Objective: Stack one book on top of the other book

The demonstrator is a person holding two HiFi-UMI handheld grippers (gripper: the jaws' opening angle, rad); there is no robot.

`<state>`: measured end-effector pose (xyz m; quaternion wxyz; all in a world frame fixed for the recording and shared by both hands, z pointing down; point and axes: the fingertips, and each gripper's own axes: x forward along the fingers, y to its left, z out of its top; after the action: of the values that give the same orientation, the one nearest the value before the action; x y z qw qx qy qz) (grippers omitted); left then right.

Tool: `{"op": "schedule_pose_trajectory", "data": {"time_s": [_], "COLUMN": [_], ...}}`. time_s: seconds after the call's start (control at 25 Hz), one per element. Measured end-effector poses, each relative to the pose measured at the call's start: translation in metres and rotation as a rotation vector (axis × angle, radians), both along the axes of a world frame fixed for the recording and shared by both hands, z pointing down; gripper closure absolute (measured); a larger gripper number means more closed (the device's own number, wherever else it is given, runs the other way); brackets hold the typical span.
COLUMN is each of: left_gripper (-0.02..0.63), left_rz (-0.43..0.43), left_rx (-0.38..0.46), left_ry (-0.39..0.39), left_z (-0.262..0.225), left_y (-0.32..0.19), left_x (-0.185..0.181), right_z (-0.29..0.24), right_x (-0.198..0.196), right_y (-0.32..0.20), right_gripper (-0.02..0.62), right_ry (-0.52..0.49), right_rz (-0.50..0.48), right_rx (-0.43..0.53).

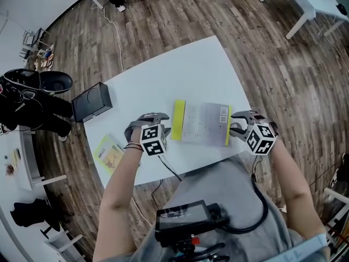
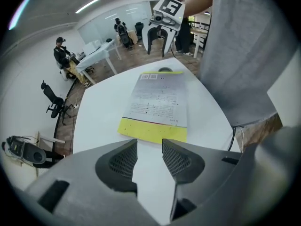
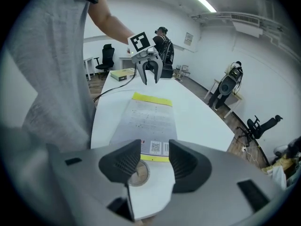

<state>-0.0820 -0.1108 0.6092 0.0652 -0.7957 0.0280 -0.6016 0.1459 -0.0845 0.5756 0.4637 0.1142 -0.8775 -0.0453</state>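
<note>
A grey book with yellow bands at both short ends (image 1: 202, 123) lies flat near the front edge of the white table (image 1: 180, 75). My left gripper (image 1: 156, 119) hovers just off its left end, jaws open and empty; in the left gripper view the book (image 2: 157, 105) lies just ahead of the jaws (image 2: 149, 154). My right gripper (image 1: 238, 126) stands at the right end, also open; its own view shows the book's barcode end (image 3: 146, 119) past the jaws (image 3: 155, 157), pads clear of it. A second, yellow-covered book (image 1: 110, 153) lies apart at the table's left corner.
A black box (image 1: 91, 101) sits at the table's left edge. A cable (image 1: 169, 171) runs off the front edge by my body. A round disc (image 3: 138, 173) lies on the table under the right jaws. People and chairs stand beyond the table.
</note>
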Motion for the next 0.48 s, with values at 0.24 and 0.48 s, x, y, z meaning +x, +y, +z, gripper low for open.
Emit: {"op": "schedule_pose_trajectory", "data": {"time_s": [0.24, 0.48], "left_gripper": [0.456, 0.456], "left_rz": [-0.26, -0.506], "left_rx": [-0.073, -0.187], "left_ry": [0.178, 0.398], "left_z": [-0.017, -0.03], "left_y": [0.005, 0.02], "left_x": [0.015, 0.04], "right_z": [-0.014, -0.023], "right_x": [-0.009, -0.023], "right_y": [-0.014, -0.031], "right_gripper": [0.428, 0.428], "right_ry": [-0.039, -0.067], "right_rz": [0.008, -0.005], "right_rx": [-0.017, -0.031]}}
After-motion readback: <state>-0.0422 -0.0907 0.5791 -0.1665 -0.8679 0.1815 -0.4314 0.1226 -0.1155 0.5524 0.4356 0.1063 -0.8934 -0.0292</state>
